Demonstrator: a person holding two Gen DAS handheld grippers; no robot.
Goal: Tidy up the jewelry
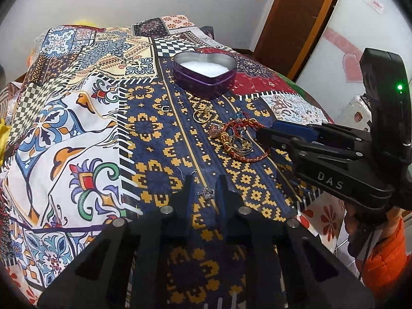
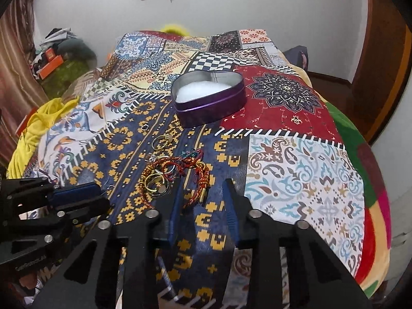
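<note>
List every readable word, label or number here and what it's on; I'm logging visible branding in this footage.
"DAS": raised letters on the black body of the right gripper, seen from the left wrist camera.
Red print on a white sticker on the white panel at upper right: too blurred to read.
Embossed lettering on the left gripper body, right wrist view: too faint to read.

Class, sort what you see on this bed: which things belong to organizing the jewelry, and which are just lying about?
Job:
heart tin
bracelet
gold rings
silver ring
left gripper
right gripper

Lying about:
patchwork cloth
yellow garment
orange box
</note>
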